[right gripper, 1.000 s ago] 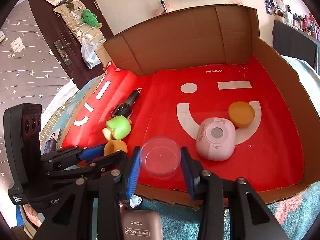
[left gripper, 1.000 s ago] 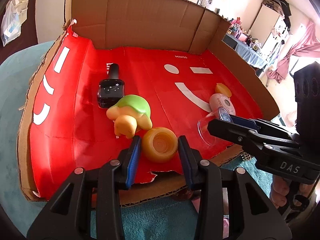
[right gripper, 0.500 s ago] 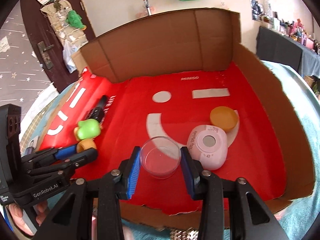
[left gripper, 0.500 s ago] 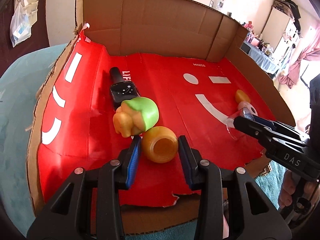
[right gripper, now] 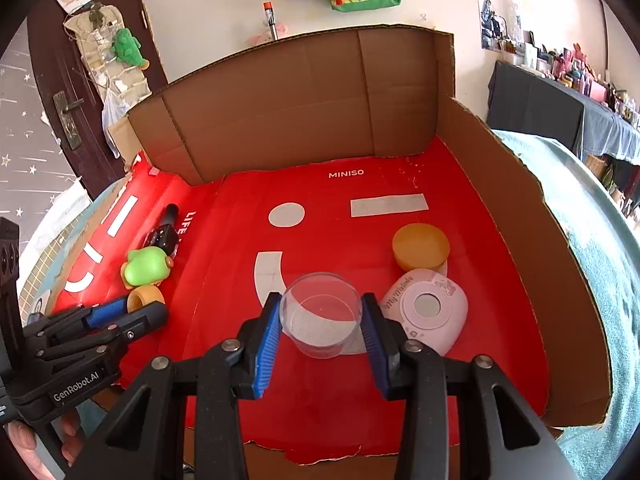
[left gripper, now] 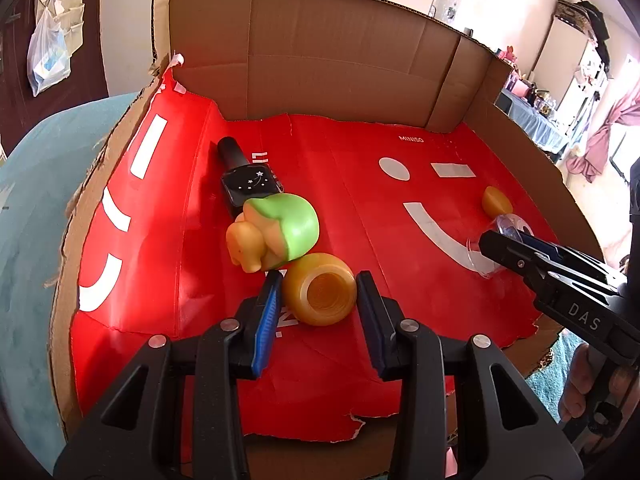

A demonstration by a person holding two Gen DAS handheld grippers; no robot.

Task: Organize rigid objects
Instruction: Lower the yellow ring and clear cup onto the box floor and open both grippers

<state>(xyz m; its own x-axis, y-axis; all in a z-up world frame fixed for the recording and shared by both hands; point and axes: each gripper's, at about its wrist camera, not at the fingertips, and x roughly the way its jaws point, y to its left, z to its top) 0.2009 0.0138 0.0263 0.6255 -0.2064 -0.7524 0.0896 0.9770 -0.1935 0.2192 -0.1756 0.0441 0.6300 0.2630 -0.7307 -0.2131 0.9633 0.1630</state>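
My left gripper (left gripper: 319,294) is shut on a small amber jar (left gripper: 322,294), its mouth turned toward the camera, over the red-lined cardboard tray (left gripper: 168,264). Just beyond the jar lies a green and yellow toy figure (left gripper: 276,232), and behind that a black smartwatch (left gripper: 250,184). My right gripper (right gripper: 320,320) is shut on a clear plastic cup (right gripper: 320,314) held above the tray's white smile mark. To the cup's right lie a pink round device (right gripper: 428,312) and an amber lid (right gripper: 420,246). Each gripper shows at the edge of the other's view.
Tall cardboard walls (right gripper: 304,104) close the tray at the back and right. The torn front edge (left gripper: 360,424) is low. A teal cloth (right gripper: 600,264) lies under the tray. A dark door (right gripper: 68,92) and cluttered shelves stand behind.
Both views have tilted and moved further over the tray, so the objects sit lower and closer in frame. The jar and the cup stay gripped as before.
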